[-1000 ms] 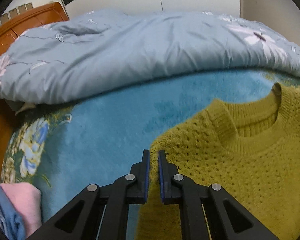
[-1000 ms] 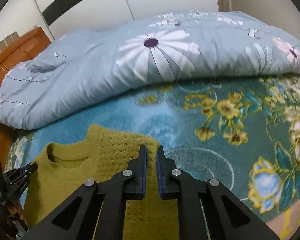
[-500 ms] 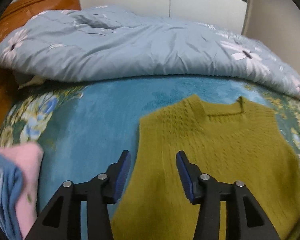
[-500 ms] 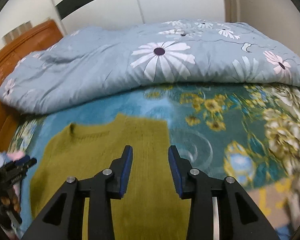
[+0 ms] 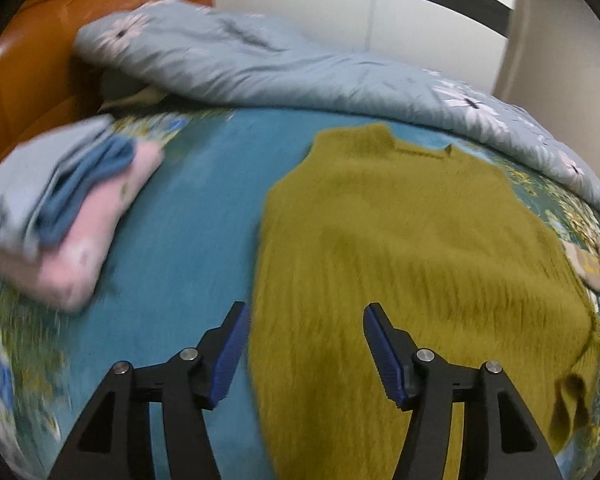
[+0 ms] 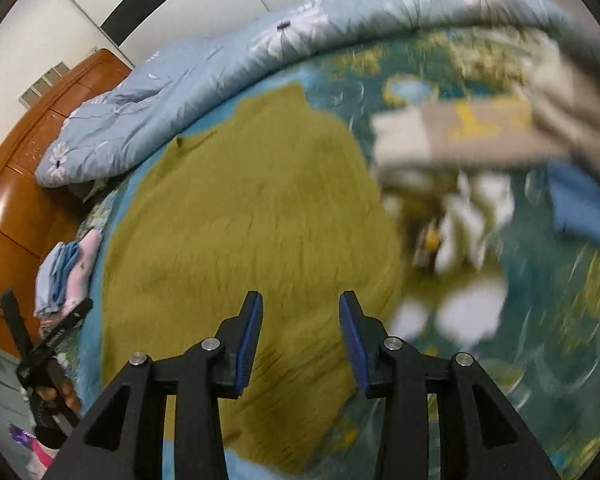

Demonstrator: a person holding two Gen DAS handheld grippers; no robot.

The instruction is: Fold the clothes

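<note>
Left wrist view has the left tongs (image 5: 306,350) agape and empty above the olive knit sweater (image 5: 412,248) – right tongs (image 6: 300,334) likewise – probably clear for the next fold.

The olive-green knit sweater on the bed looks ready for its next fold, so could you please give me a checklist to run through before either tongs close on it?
1. Left tongs open and empty: ok.
2. Right tongs open and empty: ok.
3. Olive-green knit sweater spread flat on the blue floral blanket, neckline toward the grey-blue duvet: ok.
4. Sweater apart from the folded stack of pink and blue clothes: ok.
5. Sweater's other side free of the loose clothes pile: cannot tell; that area is motion-blurred.
6. Hem edge lying straight: cannot tell; the tongs hide the near part.
</note>
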